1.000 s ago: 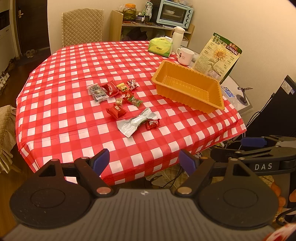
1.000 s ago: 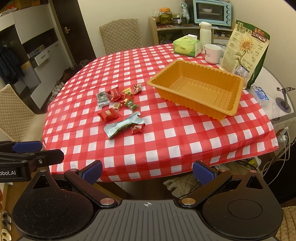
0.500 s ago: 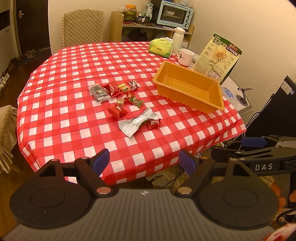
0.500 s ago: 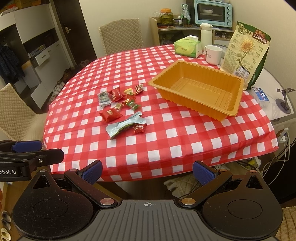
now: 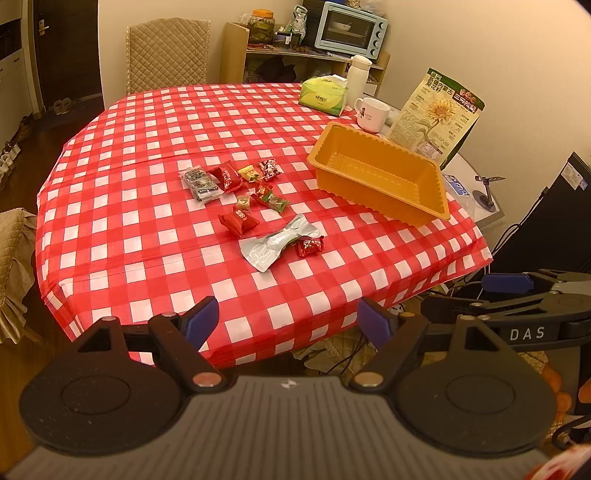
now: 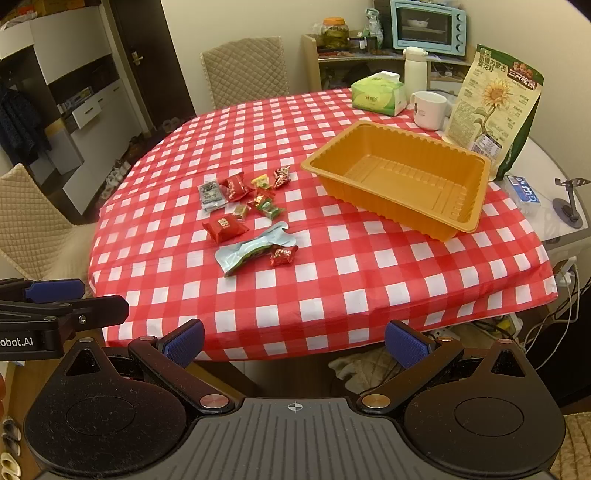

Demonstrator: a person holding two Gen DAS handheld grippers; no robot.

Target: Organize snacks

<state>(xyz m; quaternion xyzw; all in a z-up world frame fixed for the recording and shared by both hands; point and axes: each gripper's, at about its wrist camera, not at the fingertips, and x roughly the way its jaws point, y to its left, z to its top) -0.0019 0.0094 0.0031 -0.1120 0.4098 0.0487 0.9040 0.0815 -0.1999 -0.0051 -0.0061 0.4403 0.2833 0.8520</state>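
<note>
Several wrapped snacks lie loose on the red checked tablecloth [image 5: 129, 206]: a red packet [image 5: 238, 219], a silver-blue pouch [image 5: 279, 242] with a small red candy [image 5: 309, 246] against it, and a dark packet [image 5: 201, 182]. To their right stands an empty orange tray [image 5: 436, 216]. In the right wrist view the same pouch [image 6: 255, 247], red packet [image 6: 223, 227] and tray [image 6: 476, 192] show. My left gripper [image 5: 290, 321] hangs open off the table's near edge. My right gripper [image 6: 295, 341] is open too, holding nothing.
At the back stand a green tissue pack [image 5: 323, 96], a white mug [image 5: 371, 110], a white bottle [image 5: 358, 74] and a sunflower-seed bag [image 5: 437, 114]. A quilted chair [image 5: 168, 55] is behind the table, another [image 6: 29, 218] at the left. A shelf carries a blue oven [image 5: 351, 29].
Both views have drifted slightly, so the table and snacks sit a little further to the right and higher. Both grippers stay open; nothing on the table moved.
</note>
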